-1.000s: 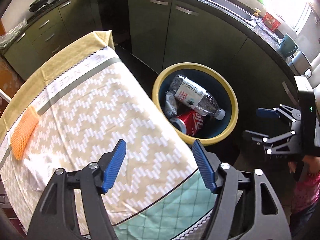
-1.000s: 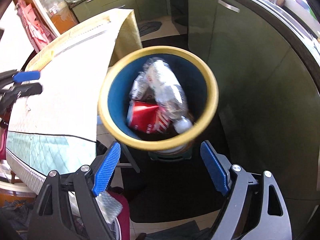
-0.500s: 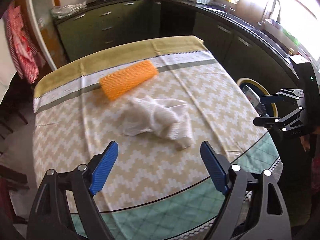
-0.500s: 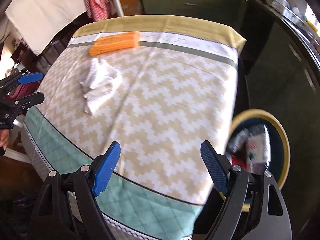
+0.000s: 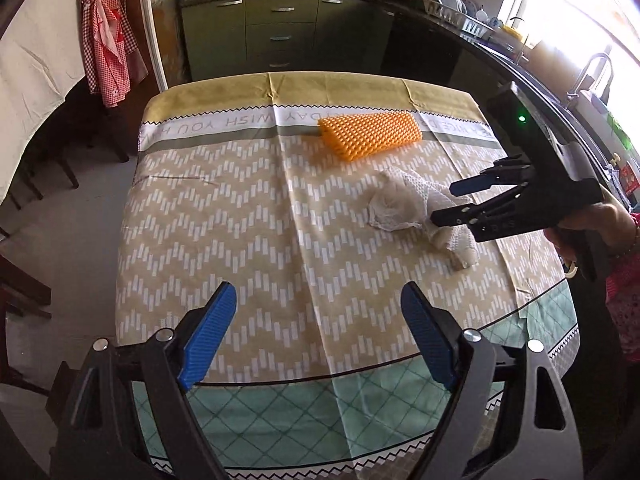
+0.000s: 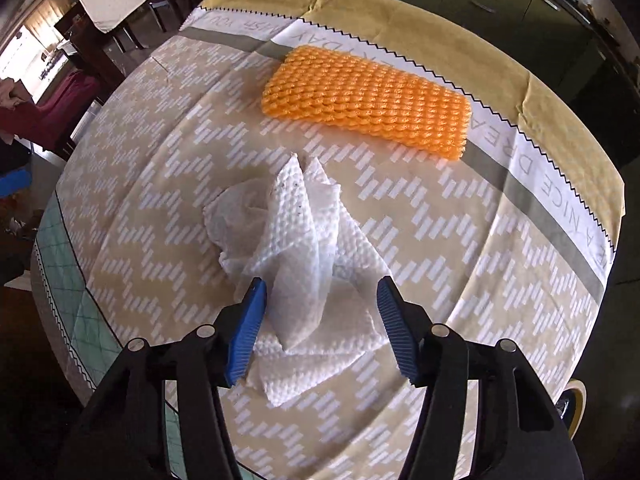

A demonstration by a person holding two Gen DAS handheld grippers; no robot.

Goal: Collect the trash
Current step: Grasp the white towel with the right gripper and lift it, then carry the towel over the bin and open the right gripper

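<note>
Right gripper (image 6: 320, 328) with jaws spread wide, blue pads flanking a crumpled white tissue (image 6: 304, 264) on the table; contact with the paper not clear, nothing clamped. Seen from the left wrist, same gripper (image 5: 456, 200) poised over the tissue (image 5: 404, 204), jaws apart, hand (image 5: 588, 228) on the grip behind. Left gripper (image 5: 320, 332) likewise wide open and empty, above the near part of the cloth (image 5: 260, 240), well apart from the trash.

Tissue: embossed, wadded into peaks and folds, lying on the zigzag-patterned cloth (image 6: 420, 220) toward the table's right side. Just beyond it, apart, an orange foam net (image 6: 368, 100), flattened, lying across the grey stripe and lettered band; also visible from the left wrist (image 5: 370, 134). Yellow rim of a bin (image 6: 574, 404) just showing past the table edge at lower right. Green cabinets (image 5: 280, 28) behind the table.
</note>
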